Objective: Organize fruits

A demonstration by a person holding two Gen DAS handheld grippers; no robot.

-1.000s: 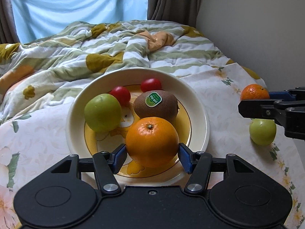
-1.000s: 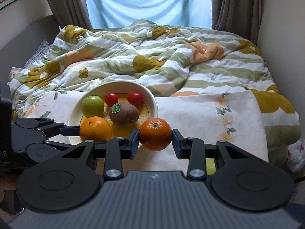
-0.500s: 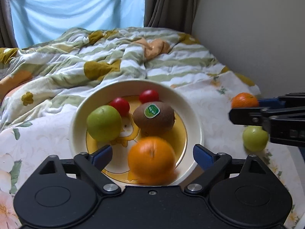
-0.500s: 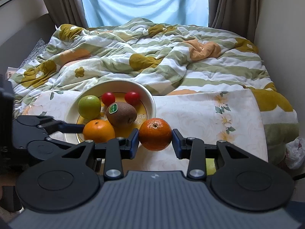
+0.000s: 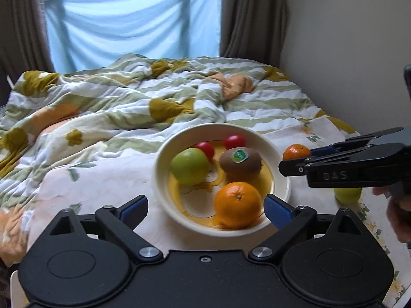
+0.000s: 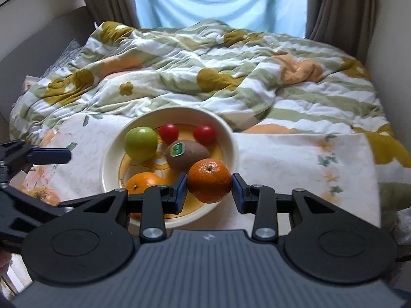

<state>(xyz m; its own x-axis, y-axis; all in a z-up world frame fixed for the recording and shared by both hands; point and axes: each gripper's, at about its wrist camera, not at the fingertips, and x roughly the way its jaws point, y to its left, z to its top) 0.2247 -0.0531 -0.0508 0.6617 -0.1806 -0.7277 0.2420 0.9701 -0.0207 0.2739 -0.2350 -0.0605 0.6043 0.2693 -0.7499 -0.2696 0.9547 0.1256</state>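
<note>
A cream plate (image 5: 164, 154) (image 6: 231, 138) on the floral cloth holds a green apple (image 5: 189, 166) (image 6: 140, 142), two red tomatoes (image 5: 234, 141) (image 6: 204, 134), a kiwi (image 5: 240, 163) (image 6: 186, 155) and an orange (image 5: 237, 204) (image 6: 143, 182). My left gripper (image 5: 205, 209) is open and empty, just before the plate's near rim. My right gripper (image 6: 208, 188) is shut on a second orange (image 6: 209, 179) (image 5: 295, 152) and holds it over the plate's right edge. A loose green apple (image 5: 347, 195) lies on the cloth behind the right gripper.
A rumpled striped duvet (image 5: 128, 107) (image 6: 231, 77) covers the bed beyond the plate. A wall (image 5: 346, 38) runs along the right. Curtains and a window stand at the back. A brownish fruit (image 6: 42, 195) lies on the cloth at the left.
My left gripper opened, let go of the orange on the plate and drew back to the left. My right gripper carried its orange left to the plate's edge.
</note>
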